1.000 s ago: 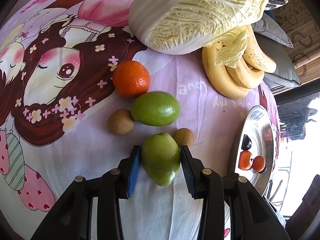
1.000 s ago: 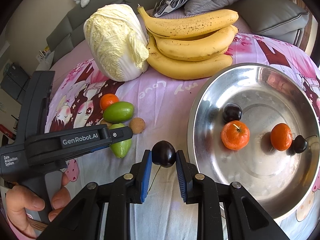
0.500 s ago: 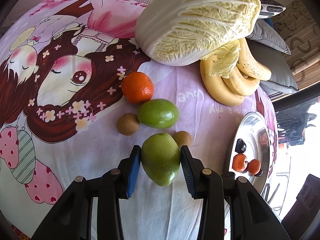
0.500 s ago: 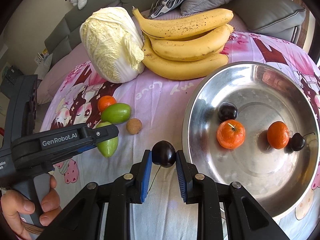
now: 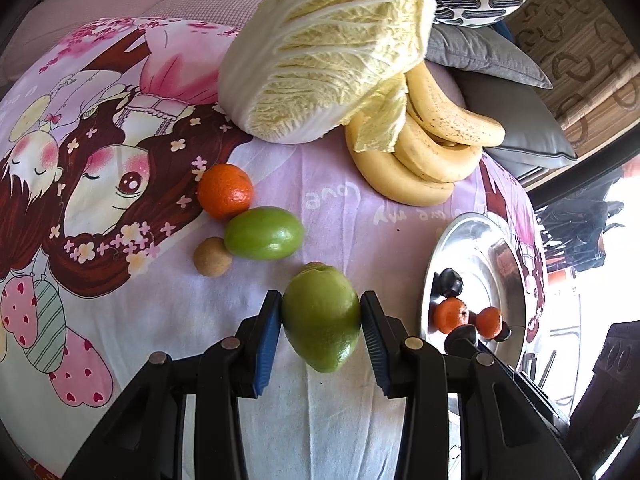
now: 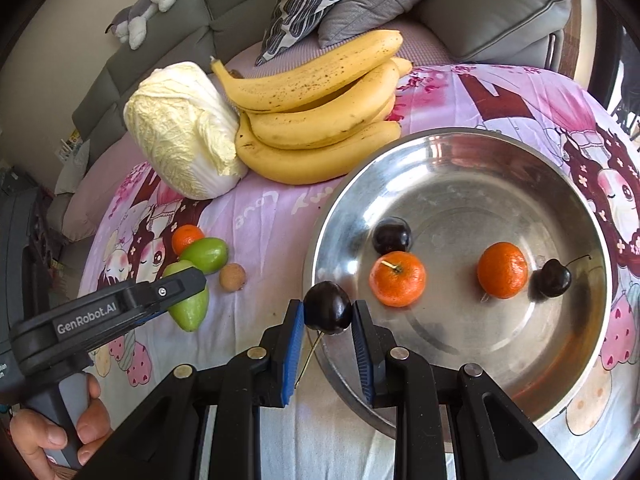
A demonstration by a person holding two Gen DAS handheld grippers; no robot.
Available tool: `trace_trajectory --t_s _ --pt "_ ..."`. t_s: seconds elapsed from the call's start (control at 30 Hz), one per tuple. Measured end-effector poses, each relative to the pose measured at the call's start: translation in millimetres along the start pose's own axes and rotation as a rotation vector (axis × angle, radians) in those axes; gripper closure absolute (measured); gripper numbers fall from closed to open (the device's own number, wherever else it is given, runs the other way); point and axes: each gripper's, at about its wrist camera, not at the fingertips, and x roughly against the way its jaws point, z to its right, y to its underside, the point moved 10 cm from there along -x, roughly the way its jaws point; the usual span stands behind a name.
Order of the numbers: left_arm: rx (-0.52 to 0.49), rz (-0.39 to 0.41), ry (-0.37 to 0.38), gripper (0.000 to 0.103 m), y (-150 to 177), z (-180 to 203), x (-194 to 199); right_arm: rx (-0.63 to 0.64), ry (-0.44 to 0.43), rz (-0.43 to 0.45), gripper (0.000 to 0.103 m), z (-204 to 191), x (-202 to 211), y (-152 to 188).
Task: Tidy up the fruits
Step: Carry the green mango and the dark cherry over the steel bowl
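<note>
My left gripper (image 5: 321, 320) is shut on a green mango-like fruit (image 5: 322, 316), held above the cartoon-print cloth. Behind it lie a second green fruit (image 5: 262, 233), an orange mandarin (image 5: 225, 191) and a small brown fruit (image 5: 212, 257). My right gripper (image 6: 327, 312) is shut on a dark cherry (image 6: 328, 307), right over the near left rim of the steel bowl (image 6: 460, 148). Inside the bowl lie two mandarins (image 6: 397, 278) (image 6: 502, 275) and two dark cherries (image 6: 391, 236) (image 6: 553, 277). The left gripper (image 6: 188, 282) with its green fruit (image 6: 188, 309) shows at the left of the right wrist view.
A napa cabbage (image 5: 320, 52) and a bunch of bananas (image 6: 316, 120) lie at the back of the cloth. Grey and patterned cushions (image 6: 480, 8) sit behind on a sofa. A person's hand (image 6: 48, 436) grips the left tool's handle.
The left gripper has lifted the green fruit off the cloth and drifted right, toward the bowl. The right gripper has carried the cherry rightward to the bowl's rim.
</note>
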Motion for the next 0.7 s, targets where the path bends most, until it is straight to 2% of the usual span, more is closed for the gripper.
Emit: trace_trajectory --t_s 0.3,0.43,0.7 --pt "-0.150 -0.021 0.035 0.061 16.6 58.8 -6.6 -0.114 0.107 0.033 0.077 62.1 17.6 -8.0" --pt "-0.221 -0.038 0.048 0.061 29.3 87.2 -11.8 -0.159 0.188 0.071 0.077 93.0 33.0 -11.8" --pt "-0.334 -0.076 0.057 0.061 53.6 128.1 -28.5 -0.227 0.237 0.063 0.077 126.8 41.2 -4.5"
